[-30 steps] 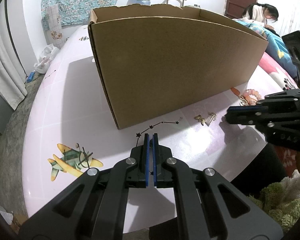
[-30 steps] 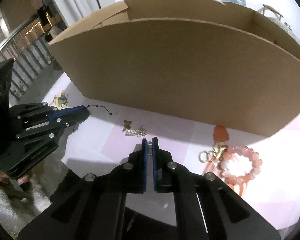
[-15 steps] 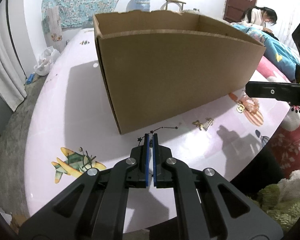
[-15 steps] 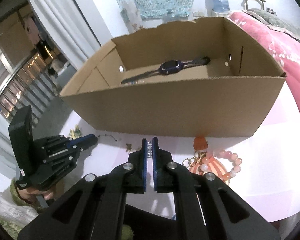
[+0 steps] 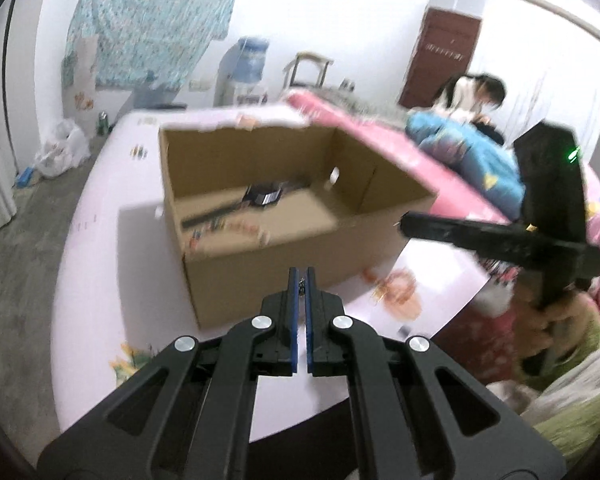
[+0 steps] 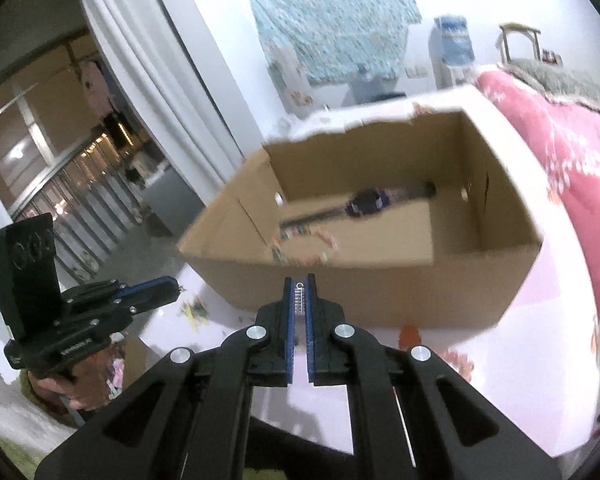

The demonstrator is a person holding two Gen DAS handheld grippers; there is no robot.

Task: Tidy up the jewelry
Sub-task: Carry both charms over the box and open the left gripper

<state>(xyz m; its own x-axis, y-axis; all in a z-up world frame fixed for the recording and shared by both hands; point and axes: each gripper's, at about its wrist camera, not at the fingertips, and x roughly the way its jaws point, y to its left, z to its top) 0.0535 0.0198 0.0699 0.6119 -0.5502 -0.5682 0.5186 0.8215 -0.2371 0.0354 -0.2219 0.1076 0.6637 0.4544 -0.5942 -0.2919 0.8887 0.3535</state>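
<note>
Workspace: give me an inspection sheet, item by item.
Surface: pink printed table.
Job's things: open cardboard box holds a watch and small beads; bead bracelet lies outside, blurred.
Clutter: nothing seen.
Grippers: left hand-held gripper shut on a tiny trinket; right hand-held gripper shut on a small silver charm.
Cables: nothing seen.
Surroundings: water dispenser, door, seated person.

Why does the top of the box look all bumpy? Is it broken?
Yes, a bit. The cardboard box's far top edge is ragged, as if its flap was torn off. Inside, a watch and a beaded strand lie on the bottom. Nothing has spilled.
</note>
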